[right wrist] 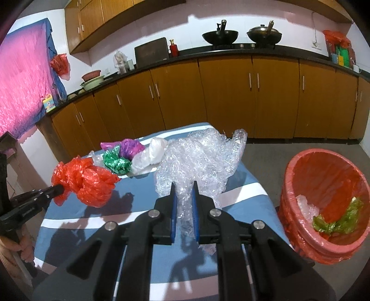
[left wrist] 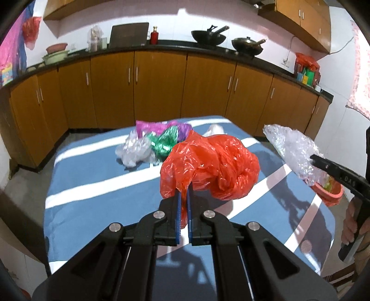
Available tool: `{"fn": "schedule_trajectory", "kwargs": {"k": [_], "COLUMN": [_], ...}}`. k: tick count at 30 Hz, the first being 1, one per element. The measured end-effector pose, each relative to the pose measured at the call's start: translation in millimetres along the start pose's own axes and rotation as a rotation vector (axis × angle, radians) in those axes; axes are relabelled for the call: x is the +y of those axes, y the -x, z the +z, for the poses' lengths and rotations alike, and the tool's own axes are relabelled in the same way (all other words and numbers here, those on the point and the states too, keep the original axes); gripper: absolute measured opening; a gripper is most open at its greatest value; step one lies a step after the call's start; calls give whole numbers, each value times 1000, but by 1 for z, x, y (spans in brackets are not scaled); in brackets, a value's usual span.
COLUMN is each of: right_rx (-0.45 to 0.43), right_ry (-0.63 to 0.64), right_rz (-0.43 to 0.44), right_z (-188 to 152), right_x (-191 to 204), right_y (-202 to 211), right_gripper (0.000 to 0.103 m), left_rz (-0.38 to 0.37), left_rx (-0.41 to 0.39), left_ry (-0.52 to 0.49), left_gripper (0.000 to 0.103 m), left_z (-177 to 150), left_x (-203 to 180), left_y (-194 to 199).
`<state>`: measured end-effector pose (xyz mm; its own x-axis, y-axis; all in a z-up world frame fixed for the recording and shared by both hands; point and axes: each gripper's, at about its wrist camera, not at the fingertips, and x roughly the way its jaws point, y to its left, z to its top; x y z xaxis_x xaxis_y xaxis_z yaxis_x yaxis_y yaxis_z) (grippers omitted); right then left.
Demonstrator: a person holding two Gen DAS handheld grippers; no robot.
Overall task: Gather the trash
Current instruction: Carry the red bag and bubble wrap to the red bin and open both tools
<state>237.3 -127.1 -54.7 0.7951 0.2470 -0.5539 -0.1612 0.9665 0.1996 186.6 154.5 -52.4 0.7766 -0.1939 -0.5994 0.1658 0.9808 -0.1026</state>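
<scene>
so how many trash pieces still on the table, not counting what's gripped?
4: purple bag, green bag, and clear bag bunched at the far end, white bag beside them. More may hide behind the held red bag.

Home kitchen. Long run of brown wooden base cabinets (right wrist: 226,92) under a dark countertop (right wrist: 208,54) along the far wall, matching wall cabinets (right wrist: 92,20) above. Two black woks (right wrist: 219,37) sit on the cooktop, a red bottle (right wrist: 174,48) nearby, basins (right wrist: 92,81) far left. White tiled wall (left wrist: 185,25). Near, a table with blue striped cloth (left wrist: 92,185).
</scene>
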Motion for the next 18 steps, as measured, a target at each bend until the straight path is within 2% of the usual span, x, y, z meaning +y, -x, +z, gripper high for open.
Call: {"fn": "schedule_trajectory", "kwargs": {"k": [9,18], "right_rx": [-58,-103], "right_ry": [-31,-64], "right_rz": [-38,-106], "right_z": [9,14], "right_x": [-28,-67], "right_y": [35,66], "right_gripper": [12,12], "left_rz": [10,-34], "left_rx": [-64,-106], "left_ry": [0,12], "left_gripper": [4,4], "left_z": [25,44], "left_x": [-36,-88], "left_y": [9,5]}}
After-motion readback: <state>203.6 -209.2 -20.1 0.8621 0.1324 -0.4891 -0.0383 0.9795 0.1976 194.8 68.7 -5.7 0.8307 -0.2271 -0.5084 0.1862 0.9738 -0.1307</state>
